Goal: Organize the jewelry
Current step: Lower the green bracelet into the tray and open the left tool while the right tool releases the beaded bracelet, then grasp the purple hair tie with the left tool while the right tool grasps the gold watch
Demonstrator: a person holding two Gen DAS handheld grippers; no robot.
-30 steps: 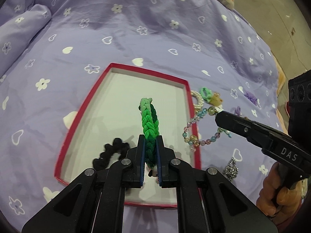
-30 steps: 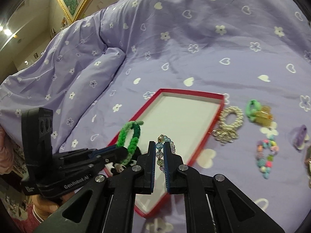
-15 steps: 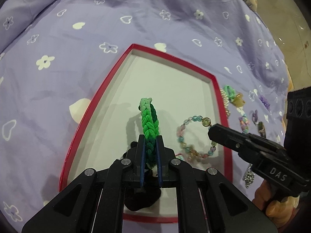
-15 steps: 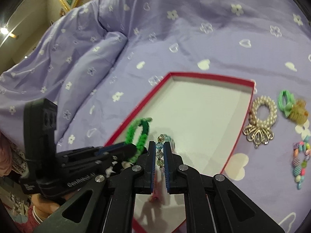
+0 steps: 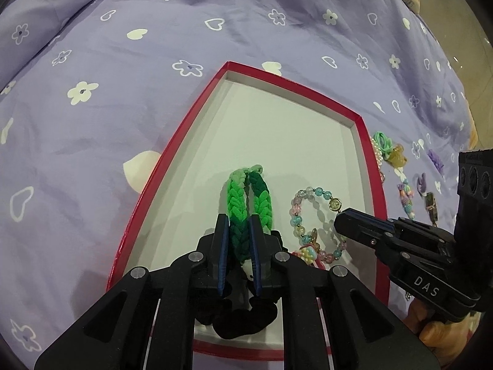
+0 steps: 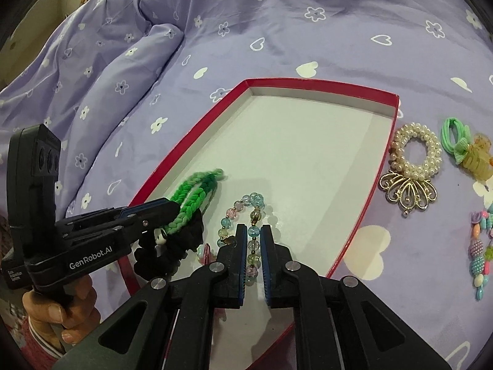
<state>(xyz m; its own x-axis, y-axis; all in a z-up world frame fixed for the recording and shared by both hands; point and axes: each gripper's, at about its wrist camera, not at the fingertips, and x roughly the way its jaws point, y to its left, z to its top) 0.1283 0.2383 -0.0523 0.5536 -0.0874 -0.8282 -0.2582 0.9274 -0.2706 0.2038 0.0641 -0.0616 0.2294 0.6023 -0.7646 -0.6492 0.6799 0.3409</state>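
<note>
A red-rimmed box (image 5: pixel 360 122) (image 6: pixel 396 97) with a white floor lies on the purple bedspread. My left gripper (image 5: pixel 239 219) has its jaws slightly parted around a green braided bracelet (image 5: pixel 246 194) (image 6: pixel 192 195) that rests on the box floor. My right gripper (image 6: pixel 253 228) (image 5: pixel 342 219) has its jaws slightly parted around a pastel glass-bead bracelet (image 6: pixel 246 215) (image 5: pixel 311 215) lying in the box. A black scrunchie (image 5: pixel 243 320) (image 6: pixel 172 246) lies under the left gripper.
Outside the box on the right lie a pearl bracelet with a gold fan charm (image 6: pixel 413 163), a mint hair tie with a yellow charm (image 6: pixel 462 145) (image 5: pixel 388 151), a colourful bead string (image 6: pixel 479 256) (image 5: pixel 406 197) and purple clips (image 5: pixel 436 160). A folded quilt ridge (image 6: pixel 132 58) rises on the left.
Both grippers came down into the box and their jaws eased apart. The green bracelet and the bead bracelet now lie on the box floor instead of hanging upright in the jaws.
</note>
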